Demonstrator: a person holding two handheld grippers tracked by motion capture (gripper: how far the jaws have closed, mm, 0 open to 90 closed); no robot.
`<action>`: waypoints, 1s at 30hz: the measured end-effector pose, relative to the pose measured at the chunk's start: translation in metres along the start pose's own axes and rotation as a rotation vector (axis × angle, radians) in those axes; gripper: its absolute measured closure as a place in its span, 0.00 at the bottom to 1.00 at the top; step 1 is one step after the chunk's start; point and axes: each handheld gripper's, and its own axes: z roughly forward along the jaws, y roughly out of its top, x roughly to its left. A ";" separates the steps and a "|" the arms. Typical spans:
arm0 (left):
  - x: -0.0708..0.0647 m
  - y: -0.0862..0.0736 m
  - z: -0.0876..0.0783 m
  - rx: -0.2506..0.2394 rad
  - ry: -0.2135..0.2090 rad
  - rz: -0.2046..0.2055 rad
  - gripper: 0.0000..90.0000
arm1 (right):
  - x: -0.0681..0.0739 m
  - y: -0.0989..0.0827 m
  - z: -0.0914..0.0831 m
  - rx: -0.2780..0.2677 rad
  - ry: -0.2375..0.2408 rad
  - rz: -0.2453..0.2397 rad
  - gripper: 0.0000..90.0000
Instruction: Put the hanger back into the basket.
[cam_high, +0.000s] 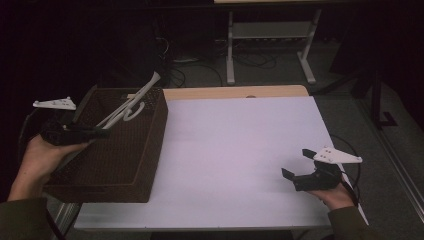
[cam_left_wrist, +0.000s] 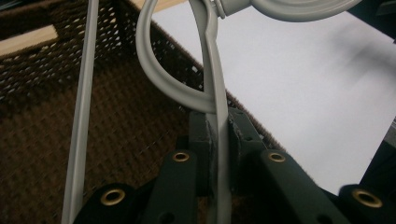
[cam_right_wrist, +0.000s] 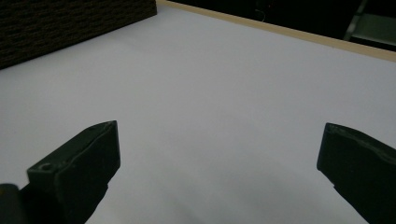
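White table (cam_high: 240, 150) fills the frame centre. Brown woven basket (cam_high: 120, 150), at left, holds a white hanger (cam_high: 131, 105). Left gripper (cam_high: 97, 133), jaws clamped on the hanger's bar, holds it over the basket, probably to lift or place it. Right gripper (cam_high: 296, 167), lower right, jaws wide apart, empty.

I find no text, label, brand, number or sign that I can read in any of the three views. The brown woven basket (cam_high: 125, 150) carries no tag or print that I can see. The pale plastic piece (cam_left_wrist: 215, 84) I hold bears no mark that I can see. The white surface (cam_high: 240, 150) is plain, and the black jaws of my hand-held grippers show only brass rivets, with no lettering. The dim room beyond is too dark to make out any writing.
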 end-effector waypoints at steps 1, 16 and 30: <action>0.002 -0.002 -0.001 0.001 0.004 -0.002 0.91 | 0.000 0.000 0.000 0.000 0.000 0.000 0.00; 0.018 -0.020 0.006 0.066 -0.011 -0.017 0.91 | 0.000 -0.001 0.002 0.006 0.001 0.001 0.00; 0.022 -0.024 0.015 0.128 -0.027 -0.027 0.91 | 0.000 -0.001 0.002 0.010 0.004 -0.001 0.00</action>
